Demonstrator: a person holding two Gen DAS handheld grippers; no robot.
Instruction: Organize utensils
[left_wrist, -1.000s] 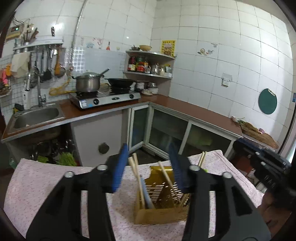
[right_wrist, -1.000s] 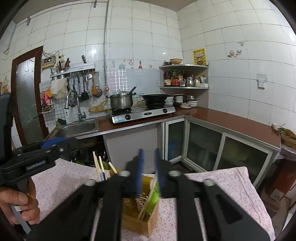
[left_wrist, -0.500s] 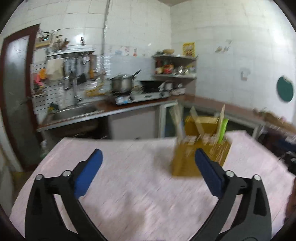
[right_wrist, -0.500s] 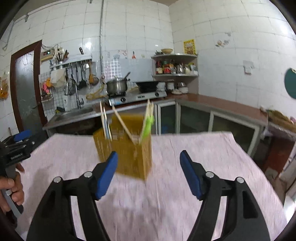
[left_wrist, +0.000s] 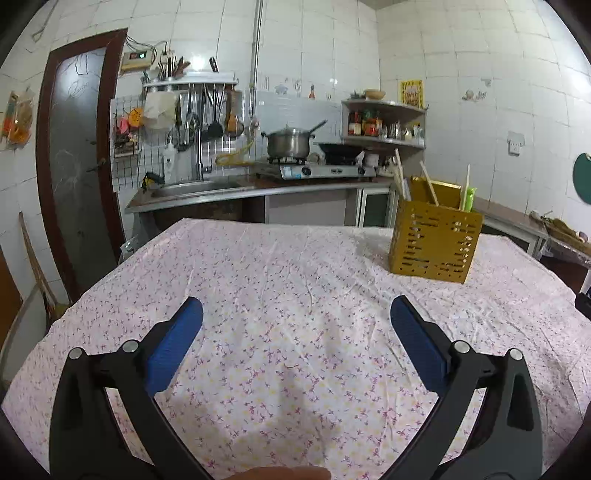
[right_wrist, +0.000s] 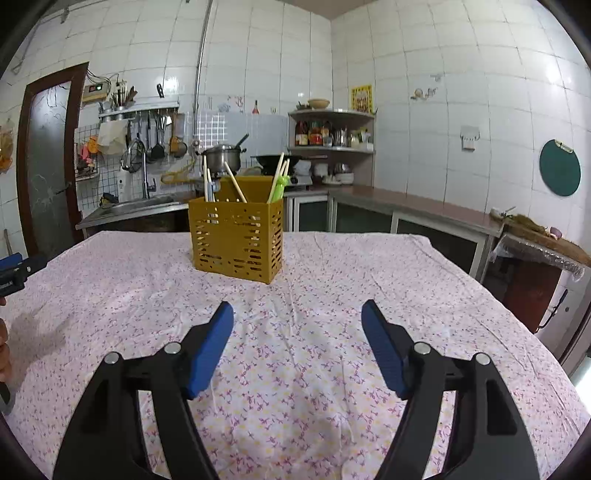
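Left gripper (left_wrist: 295, 314): wide open, blue pads spread far apart, nothing held, hovering over the floral tablecloth (left_wrist: 288, 280).
Right gripper (right_wrist: 297, 312): wide open too, empty, low above the cloth, pointed toward the holder.
Utensil holder (right_wrist: 236, 240): yellow slotted box, standing upright on the cloth, straight ahead in the right wrist view, well apart from the fingertips; off to the right and farther back in the left wrist view (left_wrist: 436, 240).
Chopsticks (right_wrist: 235, 182): pale sticks leaning at angles out of the holder's top, some at the left side, one slanting across the middle.
Green utensil (right_wrist: 280, 186): bright green, poking up at the holder's right corner beside more pale sticks; seen also from the left wrist (left_wrist: 469, 197).
Left gripper from the right wrist view: only a sliver at the far left edge, state impossible to tell from there.
Background: steel pot (left_wrist: 290, 144) on a gas stove (left_wrist: 314, 170), sink (left_wrist: 192, 188) to its left, corner shelf (right_wrist: 332, 133) with jars, white tiled walls.
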